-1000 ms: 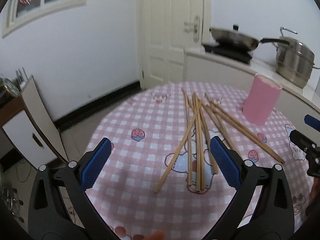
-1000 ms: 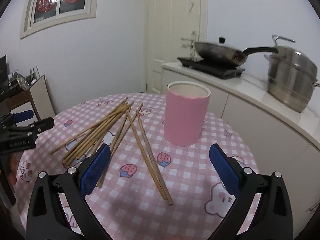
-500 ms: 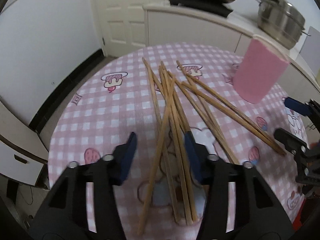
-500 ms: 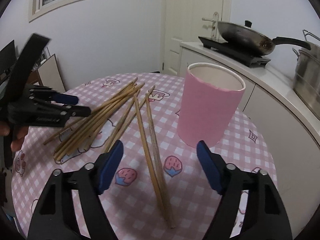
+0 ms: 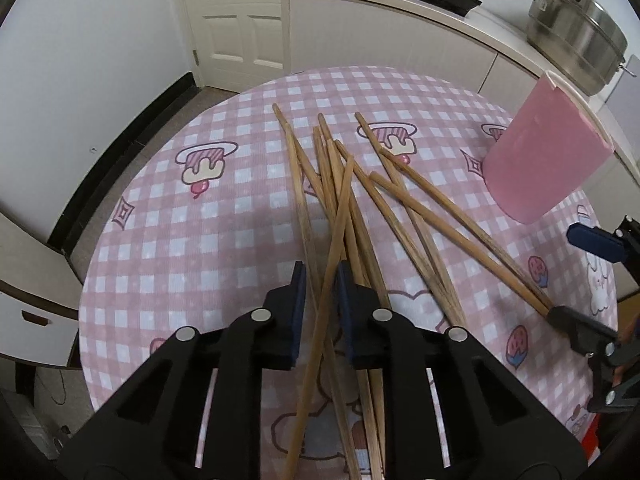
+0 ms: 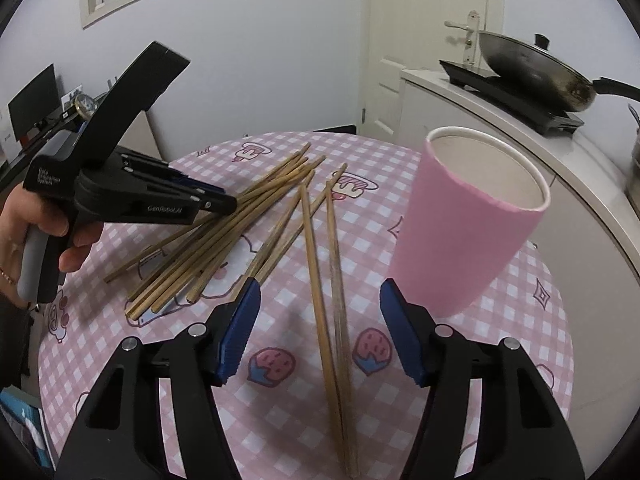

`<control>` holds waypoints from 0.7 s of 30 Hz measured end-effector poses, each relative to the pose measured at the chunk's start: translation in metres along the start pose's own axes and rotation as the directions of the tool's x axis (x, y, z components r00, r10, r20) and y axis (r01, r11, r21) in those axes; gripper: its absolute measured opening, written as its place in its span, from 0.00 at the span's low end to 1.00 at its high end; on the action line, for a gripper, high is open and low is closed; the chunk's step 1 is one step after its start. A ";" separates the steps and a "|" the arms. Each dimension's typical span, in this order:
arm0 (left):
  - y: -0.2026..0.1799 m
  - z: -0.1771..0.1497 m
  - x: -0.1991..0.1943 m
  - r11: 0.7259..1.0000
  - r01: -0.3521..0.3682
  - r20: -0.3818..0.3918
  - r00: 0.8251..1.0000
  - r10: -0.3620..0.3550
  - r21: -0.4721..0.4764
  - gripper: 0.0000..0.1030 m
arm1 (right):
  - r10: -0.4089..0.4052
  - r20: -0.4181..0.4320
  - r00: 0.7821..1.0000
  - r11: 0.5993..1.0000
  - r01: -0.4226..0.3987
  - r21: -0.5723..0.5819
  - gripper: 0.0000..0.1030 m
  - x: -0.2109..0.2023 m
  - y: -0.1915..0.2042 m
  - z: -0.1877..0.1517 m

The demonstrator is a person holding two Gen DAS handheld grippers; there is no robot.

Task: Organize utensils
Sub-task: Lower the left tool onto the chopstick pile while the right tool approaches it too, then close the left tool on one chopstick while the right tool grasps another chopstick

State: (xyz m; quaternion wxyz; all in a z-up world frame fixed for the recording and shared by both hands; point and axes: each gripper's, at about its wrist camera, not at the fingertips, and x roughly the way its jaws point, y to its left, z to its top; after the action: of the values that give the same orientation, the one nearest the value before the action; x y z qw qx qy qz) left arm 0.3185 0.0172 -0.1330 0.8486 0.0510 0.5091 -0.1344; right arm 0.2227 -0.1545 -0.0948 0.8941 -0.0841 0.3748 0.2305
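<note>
Left wrist view showed the round table with a pink checked cloth (image 5: 168, 240), the largest thing in the scene, and on it the tall pink paper cup (image 5: 544, 160) stood upright near the far right edge. A loose pile of long wooden chopsticks (image 5: 332, 200) lay flat in the middle of the cloth, crossing each other, well apart from the cup. Their long axes ran mostly from the near edge toward the far side, and they spread like a fan at the far ends.

The left gripper (image 5: 321, 280) pointed steeply down over the near part of the pile. Its jaws had just been closing and stood only a narrow gap apart, with two or three sticks passing between them; I could not tell if the pads already pressed on them. In the right wrist view, the right gripper (image 6: 320, 312) was about half open, its jaws also just closing, and two separate chopsticks (image 6: 320, 280) lay between them but untouched.

I judged the step in hand as the first pick-up, with the cup empty. The next move probably called for a firm squeeze, a lift, then tilting the sticks upright to drop them in the cup.
</note>
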 end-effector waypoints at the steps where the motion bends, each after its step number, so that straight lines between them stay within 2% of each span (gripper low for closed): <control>1: 0.002 0.001 0.000 1.000 0.001 -0.003 1.000 -0.001 -0.006 0.16 | 0.004 -0.009 1.000 1.000 -0.004 -0.006 0.57 0.001 0.001 0.001; 4: 0.006 0.007 0.006 0.999 -0.042 -0.021 0.999 0.041 -0.015 0.16 | 0.011 -0.025 1.000 1.000 -0.012 -0.022 0.57 0.004 0.003 0.005; 7: 0.004 0.007 0.010 0.999 -0.049 -0.029 0.998 0.049 -0.001 0.16 | 0.006 -0.037 0.999 0.999 -0.008 -0.041 0.57 0.007 0.007 0.009; 10: 0.005 0.006 0.009 0.999 -0.041 0.000 0.999 0.041 -0.009 0.08 | 0.001 -0.048 0.999 0.998 -0.004 -0.060 0.56 0.010 0.011 0.014; 17: 0.018 0.005 -0.010 0.998 -0.019 0.074 0.997 0.023 -0.057 0.06 | 0.000 -0.091 0.996 0.995 -0.009 -0.104 0.36 0.023 0.022 0.024; 21: 0.021 -0.001 -0.030 0.998 -0.005 0.123 0.992 0.012 -0.061 0.06 | -0.034 -0.114 0.993 0.993 0.020 -0.120 0.29 0.035 0.024 0.034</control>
State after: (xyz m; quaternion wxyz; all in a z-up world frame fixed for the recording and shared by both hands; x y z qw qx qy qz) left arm 0.3104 0.0428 -0.1083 0.8801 0.0189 0.4594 -0.1182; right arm 0.2544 -0.1098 -0.0952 0.8672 -0.1554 0.4106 0.2350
